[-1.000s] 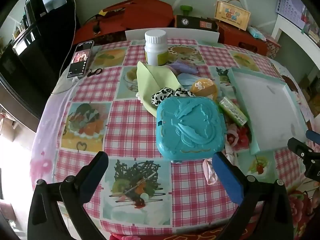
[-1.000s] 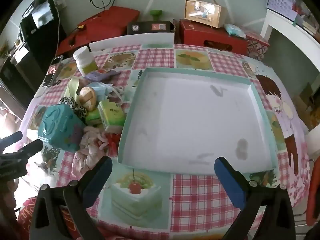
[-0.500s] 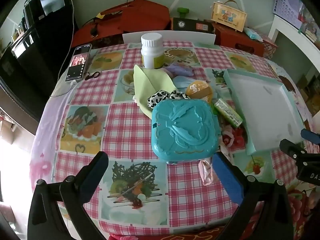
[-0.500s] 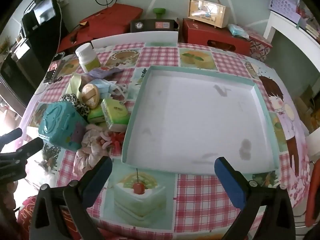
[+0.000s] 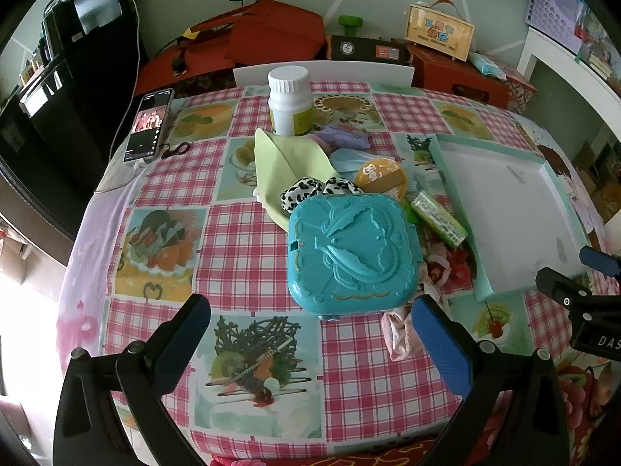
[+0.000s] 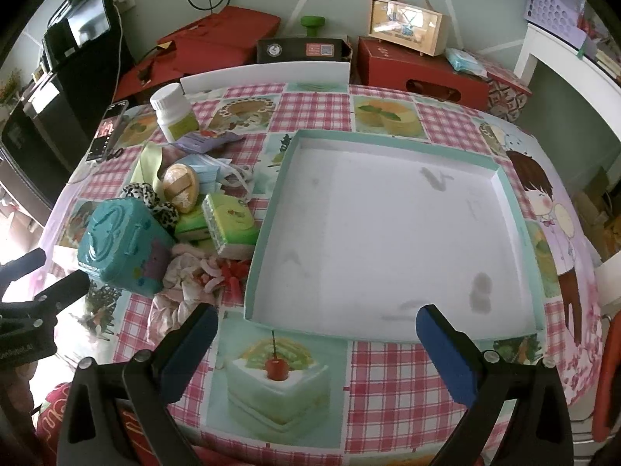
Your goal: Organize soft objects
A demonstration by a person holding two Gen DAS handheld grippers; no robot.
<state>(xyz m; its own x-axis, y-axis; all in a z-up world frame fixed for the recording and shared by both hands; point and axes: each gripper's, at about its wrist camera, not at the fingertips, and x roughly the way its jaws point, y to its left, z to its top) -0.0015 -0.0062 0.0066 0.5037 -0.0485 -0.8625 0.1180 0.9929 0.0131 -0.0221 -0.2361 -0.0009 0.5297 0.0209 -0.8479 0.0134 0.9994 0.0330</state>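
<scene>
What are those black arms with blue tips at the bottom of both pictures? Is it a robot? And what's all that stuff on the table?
It's not a robot. A person holds one claw in each hand, and a small camera on each claw looks forward between its two blue-tipped fingers. One picture comes from the left claw, the other from the right claw. Both are open and hold nothing.

On the checked tablecloth is a pile: a teal plastic case, a spotted scrunchie, a green cloth, a green tissue pack, pink fabric and a white bottle. Beside the pile sits an empty tray. A phone lies at the far left.
</scene>
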